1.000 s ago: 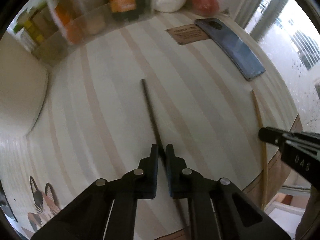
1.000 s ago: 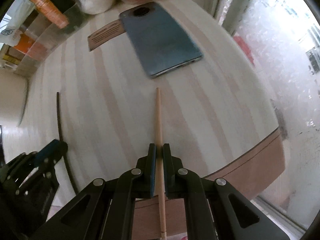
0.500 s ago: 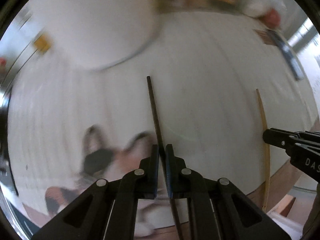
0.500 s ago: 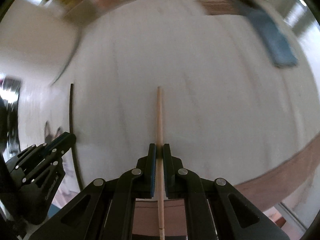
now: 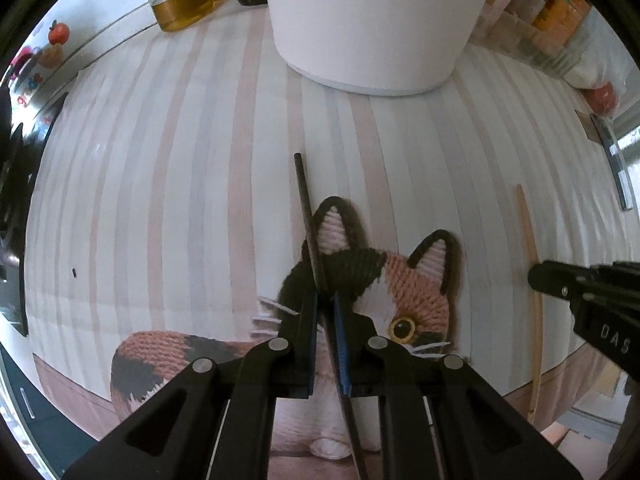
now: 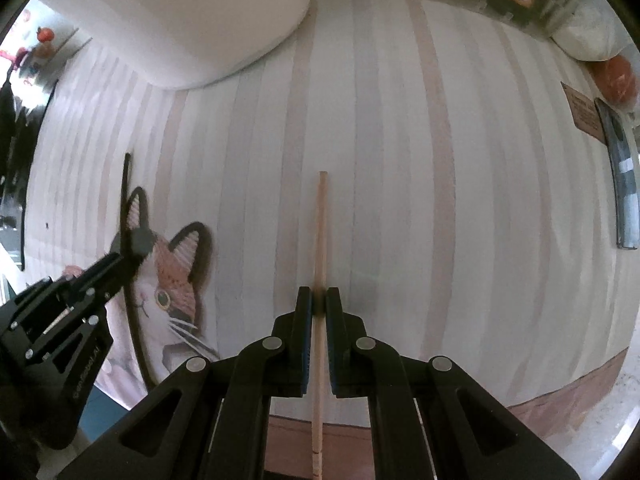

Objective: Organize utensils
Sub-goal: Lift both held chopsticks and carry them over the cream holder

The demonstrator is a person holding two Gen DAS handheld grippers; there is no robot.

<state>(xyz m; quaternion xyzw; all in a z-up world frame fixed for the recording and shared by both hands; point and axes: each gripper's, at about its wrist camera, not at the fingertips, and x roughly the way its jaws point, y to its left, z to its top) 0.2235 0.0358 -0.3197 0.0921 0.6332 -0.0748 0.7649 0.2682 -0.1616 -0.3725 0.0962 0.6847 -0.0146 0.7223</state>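
Worktop [image 5: 168, 184]: striped cloth, pale bands; everything below sits on or hangs over it.

1. Oil jar [image 5: 180, 4], far left corner, with a dark bottle beside it. Well clear of the work.
2. White pot [image 5: 372, 28], large, at the back, just behind the cat mat.
3. Cat mat [image 5: 404, 280], woven, calico face, near the front edge of the worktop.
4. Left tongs [image 5: 325, 300]: jaws beginning to part around the dark chopstick [image 5: 304, 200], which lies between the pads, pointing toward the white pot, above the cat's ear. Pads appear close against the stick.
5. Right tongs [image 6: 319, 300]: closed on the pale chopstick [image 6: 321, 232], held along the jaw line over bare cloth, its rear end reaching past the worktop edge.
6. Phone [image 6: 622, 184], far right, beside a brown card [image 6: 586, 114].

Risks, as judged:
- Dark chopstick may slip or tilt as the left jaws ease; it could roll on the mat's ridged weave.
- Sticks released at different angles would not lie as a pair.
- Either rear end overhangs the front edge; a careless release could tip it to the floor.
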